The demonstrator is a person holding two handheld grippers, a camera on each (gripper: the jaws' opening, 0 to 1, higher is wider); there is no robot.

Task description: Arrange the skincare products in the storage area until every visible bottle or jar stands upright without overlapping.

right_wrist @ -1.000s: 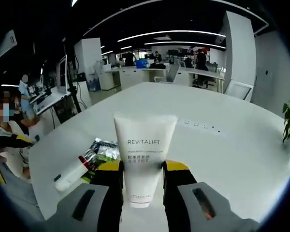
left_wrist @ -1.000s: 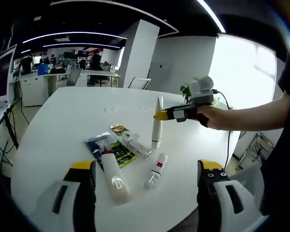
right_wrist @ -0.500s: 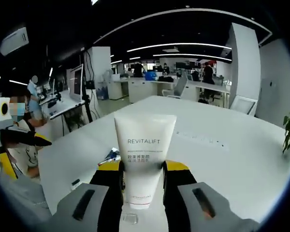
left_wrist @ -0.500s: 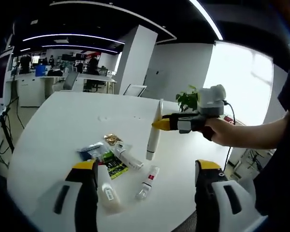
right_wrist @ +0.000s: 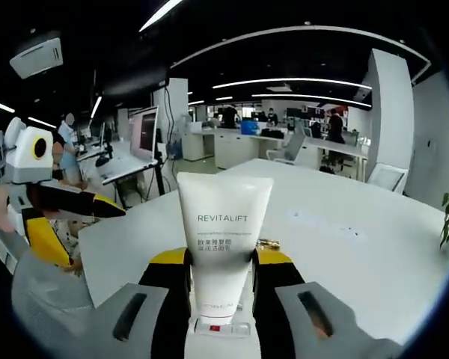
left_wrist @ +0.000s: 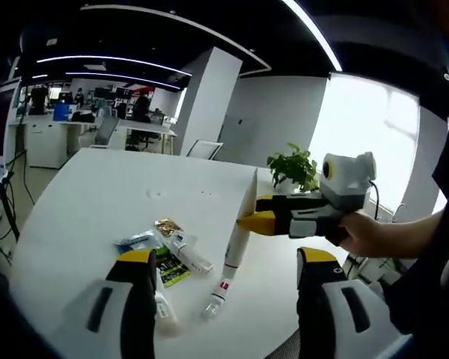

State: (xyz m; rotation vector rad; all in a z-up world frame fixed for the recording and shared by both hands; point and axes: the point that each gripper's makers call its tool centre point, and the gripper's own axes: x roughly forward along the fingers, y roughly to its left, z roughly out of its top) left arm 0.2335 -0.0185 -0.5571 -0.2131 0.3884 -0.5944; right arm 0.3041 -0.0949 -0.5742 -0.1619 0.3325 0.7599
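Right gripper (right_wrist: pixel 221 278): clamping the white Revitalift tube (right_wrist: pixel 223 243) at mid-body, cap pointing down
Tube: hanging above the white table (left_wrist: pixel 82 194)
Left gripper (left_wrist: pixel 221 288): gaping wide, holding nothing
Loose items: small clear bottle (left_wrist: pixel 215 298) lying at 6 o'clock below the tube, sachets (left_wrist: pixel 165 258) lying at 8 o'clock

Grey grippers (left_wrist: pixel 223 299) with black, yellow-tipped jaws; dark sleeve (left_wrist: pixel 434 262).
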